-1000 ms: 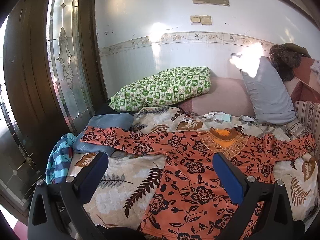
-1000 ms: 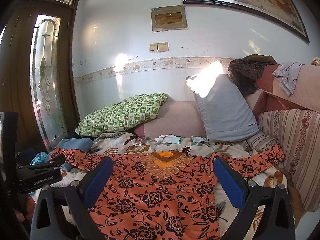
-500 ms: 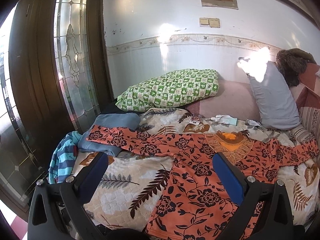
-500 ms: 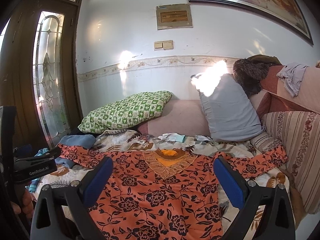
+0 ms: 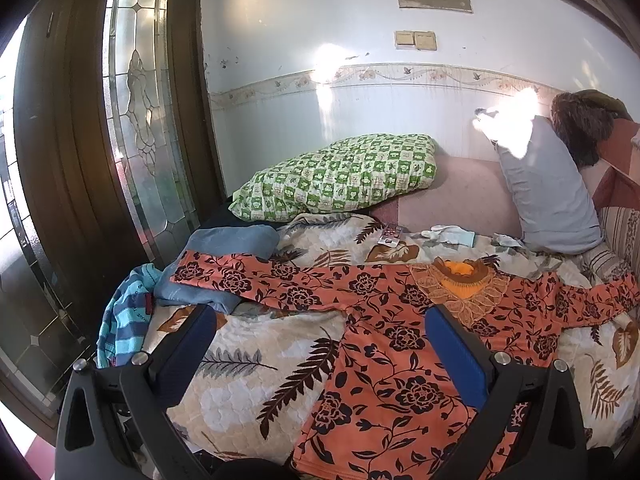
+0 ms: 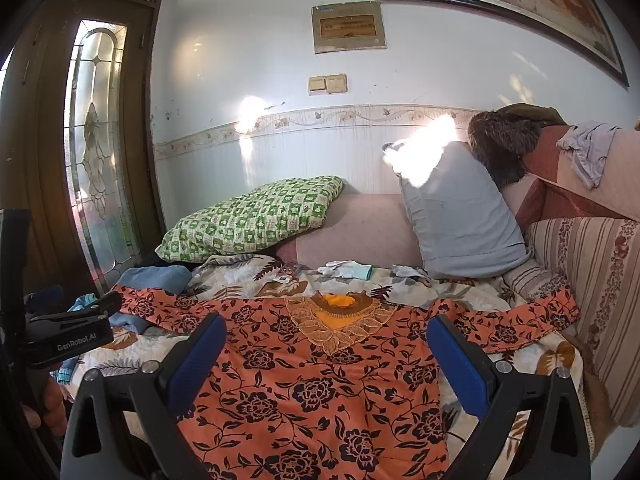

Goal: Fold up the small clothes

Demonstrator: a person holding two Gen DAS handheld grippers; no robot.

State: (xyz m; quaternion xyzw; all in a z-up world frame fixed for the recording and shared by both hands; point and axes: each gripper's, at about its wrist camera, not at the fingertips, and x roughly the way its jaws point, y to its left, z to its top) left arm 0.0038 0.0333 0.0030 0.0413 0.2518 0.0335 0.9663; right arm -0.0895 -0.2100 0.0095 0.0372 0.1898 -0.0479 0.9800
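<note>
Orange floral shirt (image 5: 384, 344) lay spread face-up on the bed (image 5: 248, 364), sleeves stretched out to both sides, collar toward the pillows. Left tongs (image 5: 320, 344) hung above the shirt's left side, spread wide, gripping nothing. Right tongs (image 6: 326, 354) sat over the chest area, also wide apart and empty. Folding looked not yet started. The left sleeve (image 5: 256, 280) overlapped a blue cloth (image 5: 224, 248), so a pinch there should catch only the orange fabric. Best approach, probably: take one sleeve near the cuff, lift low, carry it across the body, keep the shoulder flat. The right sleeve (image 6: 516, 320) ran up against the striped cushion (image 6: 600, 300), so it might snag.
</note>
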